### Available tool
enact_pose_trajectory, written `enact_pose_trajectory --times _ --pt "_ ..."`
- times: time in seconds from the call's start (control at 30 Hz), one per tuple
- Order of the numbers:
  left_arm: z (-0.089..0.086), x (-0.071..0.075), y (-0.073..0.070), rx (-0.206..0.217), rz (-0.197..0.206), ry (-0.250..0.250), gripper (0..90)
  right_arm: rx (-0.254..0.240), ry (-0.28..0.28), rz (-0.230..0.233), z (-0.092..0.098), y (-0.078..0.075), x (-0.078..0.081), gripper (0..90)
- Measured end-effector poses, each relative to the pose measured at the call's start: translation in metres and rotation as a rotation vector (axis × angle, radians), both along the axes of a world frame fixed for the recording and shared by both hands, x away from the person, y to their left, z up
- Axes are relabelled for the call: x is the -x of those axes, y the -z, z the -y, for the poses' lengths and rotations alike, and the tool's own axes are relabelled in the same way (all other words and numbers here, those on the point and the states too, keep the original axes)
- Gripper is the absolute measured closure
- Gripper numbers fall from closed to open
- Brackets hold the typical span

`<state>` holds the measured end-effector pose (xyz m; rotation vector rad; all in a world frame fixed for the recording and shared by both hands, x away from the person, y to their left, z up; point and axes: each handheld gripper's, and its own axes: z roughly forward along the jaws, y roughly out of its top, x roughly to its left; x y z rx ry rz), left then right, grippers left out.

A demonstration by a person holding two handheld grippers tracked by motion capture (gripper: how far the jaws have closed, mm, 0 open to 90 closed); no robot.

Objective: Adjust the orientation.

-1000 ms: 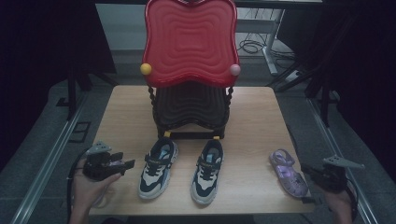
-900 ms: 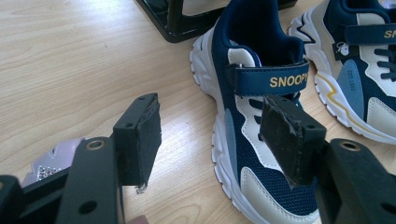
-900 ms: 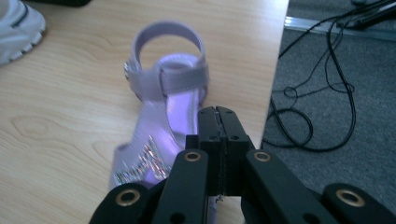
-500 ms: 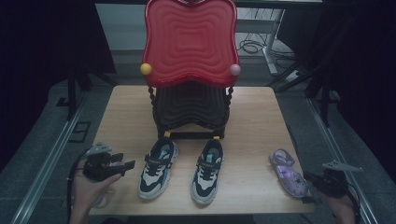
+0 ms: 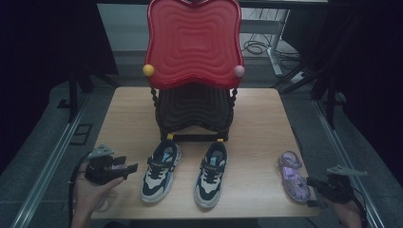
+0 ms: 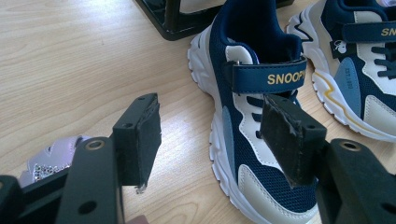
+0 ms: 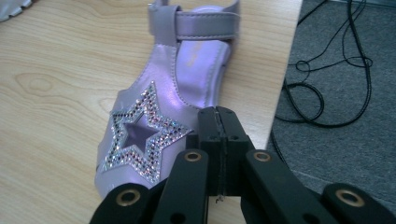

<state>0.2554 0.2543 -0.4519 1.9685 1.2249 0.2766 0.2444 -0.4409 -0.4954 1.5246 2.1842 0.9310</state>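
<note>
Purple sandal (image 5: 293, 176) lies lower right on the table (image 5: 128, 118); right gripper (image 5: 314, 182) beside it pressed together, left gripper (image 5: 132, 167) jaws apart near the sneaker (image 5: 160, 170)

Centre of the high view: the table (image 5: 133, 114), with the chair (image 5: 194, 71) standing on its far half. Right below the chair, two sneakers side by side, the left sneaker (image 5: 160, 170) and the right sneaker (image 5: 210, 173) (toes towards the bottom edge). Out at lower right, near the table's corner, lies the sandal (image 5: 293, 175), well apart from the pair. The left gripper (image 5: 127, 168) sits at lower left, just beside the left sneaker; the right gripper (image 5: 311, 181) sits at lower right, against the sandal's toe end.
</note>
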Motion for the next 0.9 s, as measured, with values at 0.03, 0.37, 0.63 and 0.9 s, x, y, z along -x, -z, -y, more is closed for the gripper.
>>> enact_pose_trajectory --times 0.03,0.37,0.63,0.9 --pt "0.0 0.0 0.0 0.001 0.0 -0.001 38.6 -0.005 -0.001 -0.002 -0.001 0.0 0.001 89.8" --pt "0.0 0.001 -0.002 0.006 0.003 0.005 38.5 -0.013 -0.028 -0.001 -0.016 -0.001 0.013 89.8" --pt "0.001 0.0 -0.001 0.006 0.002 0.007 38.5 -0.028 -0.075 -0.005 -0.028 -0.003 0.016 89.8" --pt "0.001 -0.001 0.0 0.005 -0.001 0.01 38.5 -0.045 -0.159 -0.019 -0.049 -0.003 0.014 89.8"
